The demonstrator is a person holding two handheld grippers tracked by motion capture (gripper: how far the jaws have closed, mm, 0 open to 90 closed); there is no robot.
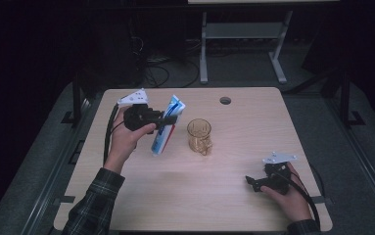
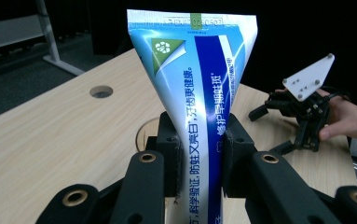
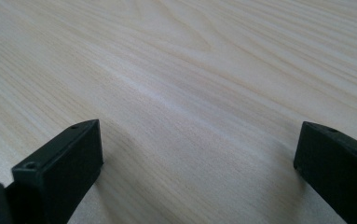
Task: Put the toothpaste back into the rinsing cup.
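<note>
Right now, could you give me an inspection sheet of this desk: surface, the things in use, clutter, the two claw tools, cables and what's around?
Surface: pale wooden table with a round cable hole near the far edge.
Job's things: blue and white toothpaste tube, lifted off the table, crimped end up; amber glass mug standing beside it.
Clutter: nothing seen.
Grippers: left gripper shut on the tube's middle; right gripper open and empty, low over the table at the near right.
Cables: a black cable trails from the left gripper; more lie on the floor behind.
Surroundings: dark room, grey desk frame beyond.
</note>
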